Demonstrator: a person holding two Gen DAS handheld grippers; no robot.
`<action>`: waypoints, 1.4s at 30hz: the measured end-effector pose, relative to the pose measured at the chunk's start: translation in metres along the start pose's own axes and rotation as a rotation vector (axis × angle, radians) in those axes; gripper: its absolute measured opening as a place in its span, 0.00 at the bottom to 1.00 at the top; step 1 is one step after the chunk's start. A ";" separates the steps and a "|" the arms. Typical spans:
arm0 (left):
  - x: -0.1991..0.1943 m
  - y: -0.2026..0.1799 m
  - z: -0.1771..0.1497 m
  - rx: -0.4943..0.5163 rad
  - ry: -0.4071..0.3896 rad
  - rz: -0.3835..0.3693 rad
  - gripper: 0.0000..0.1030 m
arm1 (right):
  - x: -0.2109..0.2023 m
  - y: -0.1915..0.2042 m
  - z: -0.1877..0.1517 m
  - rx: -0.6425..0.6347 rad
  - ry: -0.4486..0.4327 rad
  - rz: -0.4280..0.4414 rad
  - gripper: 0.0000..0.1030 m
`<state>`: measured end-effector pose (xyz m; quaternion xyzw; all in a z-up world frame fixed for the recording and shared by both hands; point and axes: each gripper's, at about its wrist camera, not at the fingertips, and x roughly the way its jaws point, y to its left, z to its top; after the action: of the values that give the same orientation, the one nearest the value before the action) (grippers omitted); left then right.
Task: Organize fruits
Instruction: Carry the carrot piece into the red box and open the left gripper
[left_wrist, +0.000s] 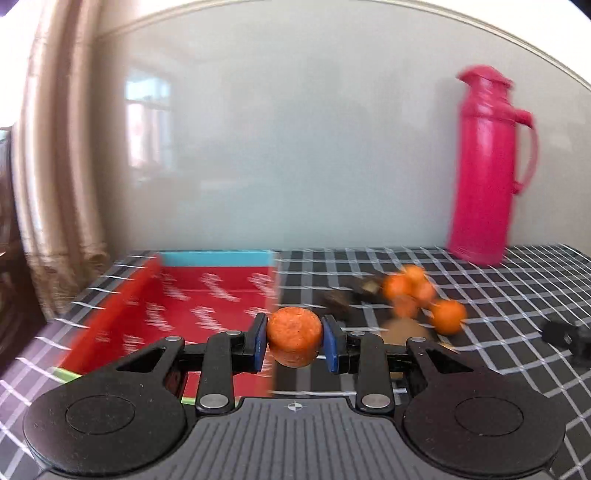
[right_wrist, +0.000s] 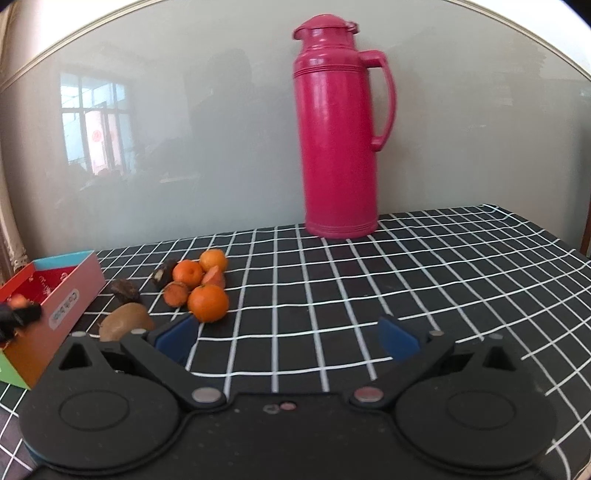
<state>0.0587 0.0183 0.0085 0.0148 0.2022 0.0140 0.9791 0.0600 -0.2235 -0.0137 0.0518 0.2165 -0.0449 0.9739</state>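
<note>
My left gripper (left_wrist: 294, 341) is shut on a small orange fruit (left_wrist: 293, 336), held in the air over the right edge of the red open box (left_wrist: 207, 295). The picture is blurred by motion. To its right, several tangerines (left_wrist: 447, 315) and dark fruits (left_wrist: 334, 301) lie on the checked cloth. In the right wrist view the same pile of tangerines (right_wrist: 207, 302), a brown kiwi (right_wrist: 125, 321) and two dark fruits (right_wrist: 125, 290) sit beside the box (right_wrist: 70, 295). My right gripper (right_wrist: 288, 321) stands open just right of the pile, nothing between its blue pads (right_wrist: 177, 334).
A tall pink thermos jug (right_wrist: 340, 129) stands at the back against the glossy wall. The black-and-white checked tablecloth (right_wrist: 406, 280) stretches to the right. A curtain (left_wrist: 55, 184) hangs past the table's left end. The table edge drops off at far right.
</note>
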 end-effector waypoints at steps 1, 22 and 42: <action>0.002 0.010 0.000 -0.013 0.005 0.022 0.30 | 0.001 0.005 -0.001 -0.009 0.002 0.006 1.00; -0.019 0.049 -0.008 -0.049 -0.094 0.107 1.00 | 0.005 0.051 -0.009 -0.143 -0.002 0.045 1.00; -0.022 0.097 -0.022 -0.088 -0.076 0.196 1.00 | 0.036 0.119 -0.004 -0.328 0.001 0.157 1.00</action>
<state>0.0281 0.1151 0.0005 -0.0082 0.1619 0.1179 0.9797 0.1035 -0.1072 -0.0230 -0.0911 0.2166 0.0673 0.9697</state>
